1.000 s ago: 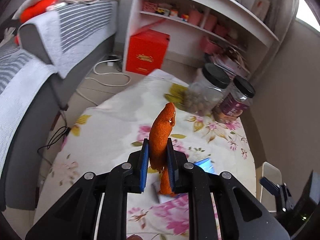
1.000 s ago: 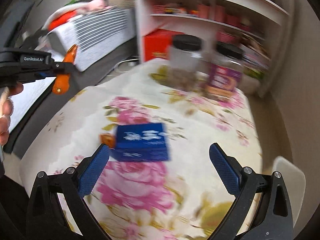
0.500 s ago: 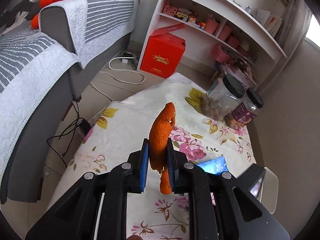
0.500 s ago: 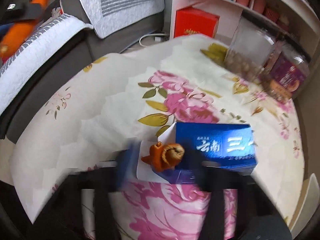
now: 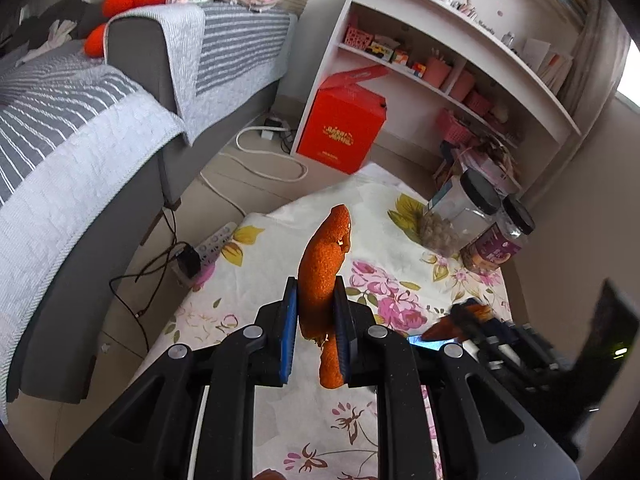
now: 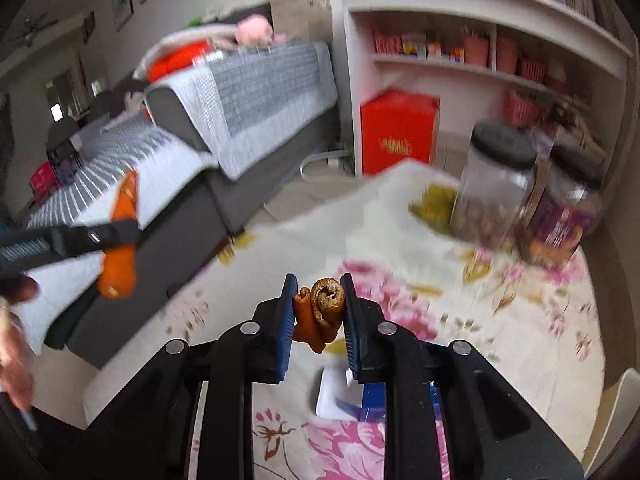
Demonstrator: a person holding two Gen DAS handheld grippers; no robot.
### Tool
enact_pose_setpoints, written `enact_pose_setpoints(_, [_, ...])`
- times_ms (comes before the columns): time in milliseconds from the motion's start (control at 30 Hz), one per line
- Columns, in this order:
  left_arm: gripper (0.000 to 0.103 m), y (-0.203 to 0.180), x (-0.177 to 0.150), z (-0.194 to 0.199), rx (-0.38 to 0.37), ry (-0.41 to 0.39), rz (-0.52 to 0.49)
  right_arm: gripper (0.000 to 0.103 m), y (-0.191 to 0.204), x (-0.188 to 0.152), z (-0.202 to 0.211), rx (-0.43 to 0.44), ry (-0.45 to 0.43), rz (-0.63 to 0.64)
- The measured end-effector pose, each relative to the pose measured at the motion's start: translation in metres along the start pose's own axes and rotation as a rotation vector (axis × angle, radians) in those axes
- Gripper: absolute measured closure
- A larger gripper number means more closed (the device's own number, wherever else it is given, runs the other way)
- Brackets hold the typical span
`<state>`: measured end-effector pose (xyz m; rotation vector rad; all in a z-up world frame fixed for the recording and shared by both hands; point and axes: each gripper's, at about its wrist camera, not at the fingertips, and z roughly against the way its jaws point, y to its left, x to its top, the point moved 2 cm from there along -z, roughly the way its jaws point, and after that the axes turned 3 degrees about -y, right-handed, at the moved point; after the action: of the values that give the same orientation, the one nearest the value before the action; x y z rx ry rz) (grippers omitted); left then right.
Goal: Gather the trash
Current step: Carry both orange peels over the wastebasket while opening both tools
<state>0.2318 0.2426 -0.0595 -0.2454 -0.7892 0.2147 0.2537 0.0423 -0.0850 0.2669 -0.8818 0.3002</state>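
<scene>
The right gripper now has its blue-padded jaws closed on a small curled piece of dried orange peel; half a second ago that curl lay on the floral tablecloth against the blue cardboard carton, and a second ago these jaws stood wide open above the carton. So the second scrap is off the table and lifted — the right wrist view is blurred, which suggests the hand is moving, though I cannot tell where to. The carton and a white slip beside it lie on the cloth just under the right gripper, partly hidden by its frame.

The left gripper is clamped, as before, on a long strip of bright orange peel, which stands up between the pads and hangs a little below them. It is held high, over the table's near-left edge, with the floor and the grey sofa to its left.

Both hands are therefore full. No bin can be made out for certain in either view, so the next call is probably to carry both peels to wherever rubbish goes. The two black-lidded clear plastic jars stand at the far right of the table, well apart from both grippers. The carton may be trash too, but that is only a guess.
</scene>
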Motion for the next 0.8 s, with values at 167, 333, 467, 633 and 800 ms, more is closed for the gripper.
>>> enact_pose_setpoints(167, [0.086,-0.009,-0.001,0.01,0.025,-0.061,-0.014,0.082,-0.004,0.014,0.033,-0.029,-0.072,0.01])
enact_pose_setpoints(333, [0.086,-0.032,-0.011,0.015,0.087,-0.138,-0.086,0.082,-0.023,0.009,0.062,-0.061,-0.113,-0.03])
enact_pose_setpoints(467, [0.086,-0.056,-0.024,0.012,0.096,-0.155,-0.148,0.082,-0.043,0.0,0.078,-0.082,-0.123,-0.061])
enact_pose_setpoints(633, [0.086,-0.085,-0.035,0.006,0.082,-0.152,-0.207,0.082,-0.062,-0.014,0.089,-0.117,-0.129,-0.055])
enact_pose_setpoints(800, [0.086,-0.111,-0.043,-0.002,0.075,-0.147,-0.243,0.082,-0.091,-0.027,0.095,-0.135,-0.133,-0.103])
